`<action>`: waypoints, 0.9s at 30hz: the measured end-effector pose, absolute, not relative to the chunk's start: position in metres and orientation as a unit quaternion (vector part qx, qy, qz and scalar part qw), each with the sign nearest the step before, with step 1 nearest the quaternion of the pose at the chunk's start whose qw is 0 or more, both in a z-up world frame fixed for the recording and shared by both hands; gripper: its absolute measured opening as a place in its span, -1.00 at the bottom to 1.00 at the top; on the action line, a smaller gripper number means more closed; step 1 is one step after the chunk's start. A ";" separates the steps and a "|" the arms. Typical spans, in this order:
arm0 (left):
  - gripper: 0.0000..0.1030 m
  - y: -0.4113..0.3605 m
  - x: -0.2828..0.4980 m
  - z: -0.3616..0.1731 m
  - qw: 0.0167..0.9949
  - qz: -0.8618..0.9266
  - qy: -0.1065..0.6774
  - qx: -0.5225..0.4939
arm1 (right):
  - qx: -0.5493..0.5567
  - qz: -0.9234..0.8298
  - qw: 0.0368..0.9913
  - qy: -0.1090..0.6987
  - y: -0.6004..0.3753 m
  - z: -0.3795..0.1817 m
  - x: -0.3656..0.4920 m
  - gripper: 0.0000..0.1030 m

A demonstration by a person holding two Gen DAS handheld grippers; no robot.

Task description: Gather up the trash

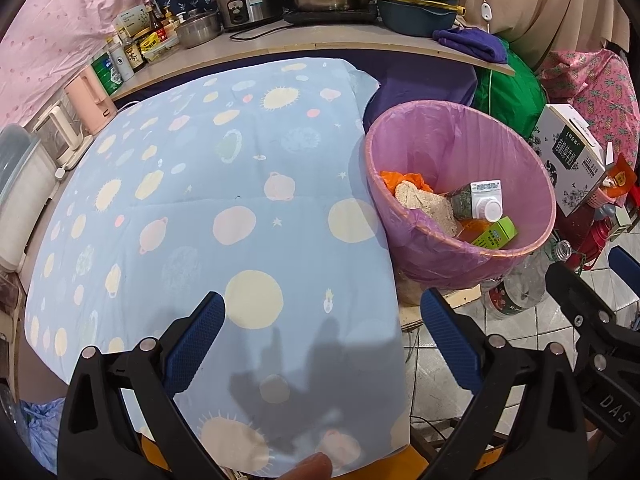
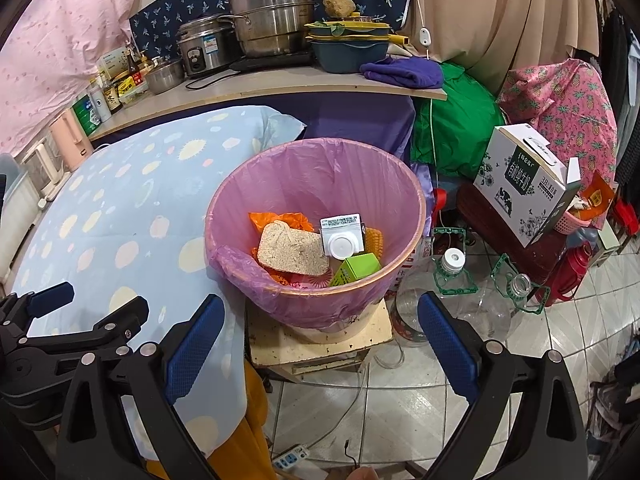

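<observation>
Both grippers idle w/ jaws apart, nothing held: left gripper [image 1: 322, 334] over the blue planet-print cloth table [image 1: 224, 208], right gripper [image 2: 320, 334] facing the pink-lined round bin [image 2: 316, 236]. Trash sits inside the bin: beige sponge slab [image 2: 290, 252], white-capped carton [image 2: 343, 236], green box [image 2: 356, 270]. Table looks cleared, so collecting is prob. done.

- The trash bin [image 2: 316, 280] is round and lined with a pink plastic bag [image 2: 360, 172]; it stands upright on a low cream stool [image 2: 320, 344], just beside the edge of the blue patterned cloth [image 1: 200, 200].
- Inside lies a beige sponge-like slab [image 2: 290, 254], tilted on an orange wrapper [image 2: 280, 220].
- A carton with a white cap [image 2: 343, 236] leans next to the slab.
- A small green box [image 2: 356, 269] lies near the front wall of the bin.
</observation>
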State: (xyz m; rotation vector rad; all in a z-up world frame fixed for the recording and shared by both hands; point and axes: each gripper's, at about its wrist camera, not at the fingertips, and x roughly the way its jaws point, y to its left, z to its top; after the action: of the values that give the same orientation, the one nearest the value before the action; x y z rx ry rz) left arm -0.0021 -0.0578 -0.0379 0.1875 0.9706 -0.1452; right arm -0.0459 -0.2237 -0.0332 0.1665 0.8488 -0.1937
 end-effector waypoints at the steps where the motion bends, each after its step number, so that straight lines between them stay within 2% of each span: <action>1: 0.82 -0.058 -0.002 -0.038 0.878 -0.069 0.465 0.090 | 0.080 -0.094 0.903 0.410 -0.224 -0.033 -0.046 0.82; 27: 0.82 -0.057 -0.007 -0.038 0.878 -0.063 0.466 0.089 | 0.075 -0.098 0.903 0.411 -0.222 -0.032 -0.049 0.82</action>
State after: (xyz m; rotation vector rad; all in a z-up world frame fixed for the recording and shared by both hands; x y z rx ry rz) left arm -0.0075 -0.0568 -0.0380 0.1852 0.9713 -0.1318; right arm -0.0493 -0.2221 -0.0325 0.1555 0.8488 -0.2023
